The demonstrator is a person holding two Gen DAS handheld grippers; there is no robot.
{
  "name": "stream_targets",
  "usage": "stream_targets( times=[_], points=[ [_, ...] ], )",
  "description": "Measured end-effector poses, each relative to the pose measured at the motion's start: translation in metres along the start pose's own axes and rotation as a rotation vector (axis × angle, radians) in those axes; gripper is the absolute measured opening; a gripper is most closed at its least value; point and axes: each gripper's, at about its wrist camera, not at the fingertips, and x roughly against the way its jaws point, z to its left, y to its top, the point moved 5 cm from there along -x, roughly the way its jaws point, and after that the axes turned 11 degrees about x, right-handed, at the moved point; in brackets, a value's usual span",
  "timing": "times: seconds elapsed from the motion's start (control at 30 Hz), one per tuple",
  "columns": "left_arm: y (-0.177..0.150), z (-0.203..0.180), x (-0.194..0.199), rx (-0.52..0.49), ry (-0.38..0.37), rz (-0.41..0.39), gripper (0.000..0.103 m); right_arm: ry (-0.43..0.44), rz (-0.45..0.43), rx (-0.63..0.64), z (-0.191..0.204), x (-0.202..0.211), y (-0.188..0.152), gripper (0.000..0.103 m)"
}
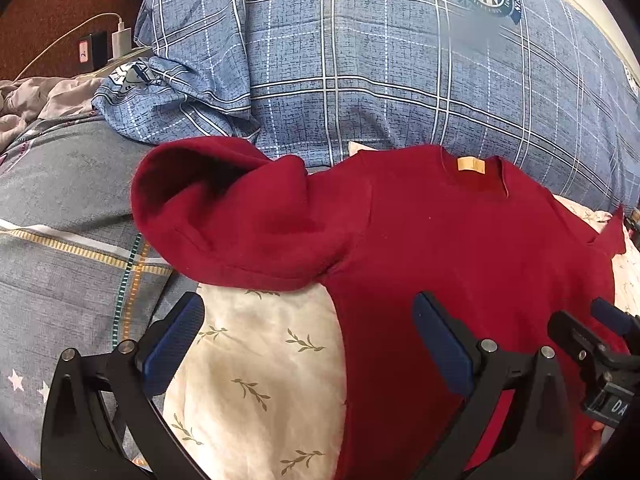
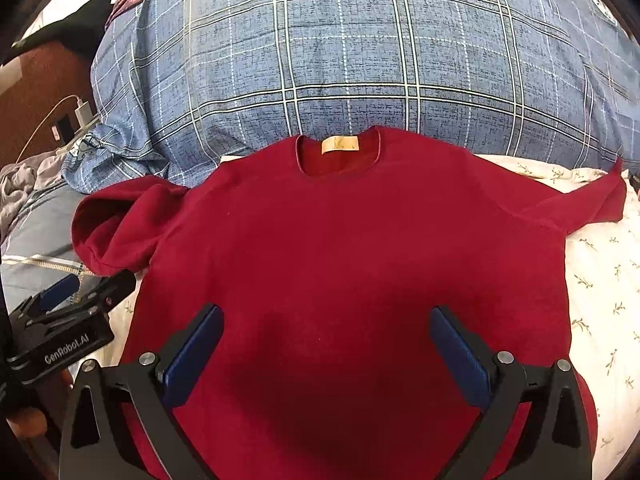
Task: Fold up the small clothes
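A dark red short-sleeved top (image 2: 340, 248) lies flat, collar away from me, with a tan neck label (image 2: 339, 145). It also shows in the left wrist view (image 1: 460, 248). Its left sleeve (image 1: 224, 216) is bunched up and stands open; its right sleeve (image 2: 592, 200) lies spread out. My left gripper (image 1: 308, 320) is open and empty, over the top's left edge and the sheet. My right gripper (image 2: 326, 332) is open and empty, above the middle of the top. The right gripper (image 1: 600, 344) also shows in the left wrist view, and the left gripper (image 2: 68, 300) in the right wrist view.
The top lies on a white sheet with a leaf print (image 1: 256, 380), also seen at the right (image 2: 600, 280). A big blue plaid pillow (image 2: 340, 60) lies behind the collar. A grey patterned quilt (image 1: 72, 240) lies to the left. A white charger with cable (image 1: 120, 38) sits far left.
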Motion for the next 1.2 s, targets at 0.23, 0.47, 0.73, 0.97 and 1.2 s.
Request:
stream_targets(
  times=[0.23,0.47,0.73,0.97,1.2],
  points=[
    [0.002,0.004,0.0,0.025,-0.005,0.003,0.103,-0.012,-0.008,0.016,0.006,0.0,-0.002,0.102],
    [0.002,0.001,0.003,0.015,-0.026,-0.005,0.103,-0.058,-0.02,0.019,0.001,0.003,0.0,0.102],
    [-0.004,-0.018,0.011,-0.032,-0.086,-0.014,0.103,-0.128,-0.002,-0.016,-0.022,0.002,-0.005,0.103],
    [-0.009,-0.032,0.015,-0.067,-0.122,-0.021,0.103,-0.129,-0.003,-0.011,-0.024,0.004,-0.01,0.102],
    [-0.006,-0.031,0.015,-0.049,-0.136,-0.019,0.103,-0.138,-0.013,0.005,-0.02,0.008,-0.01,0.102]
  ],
)
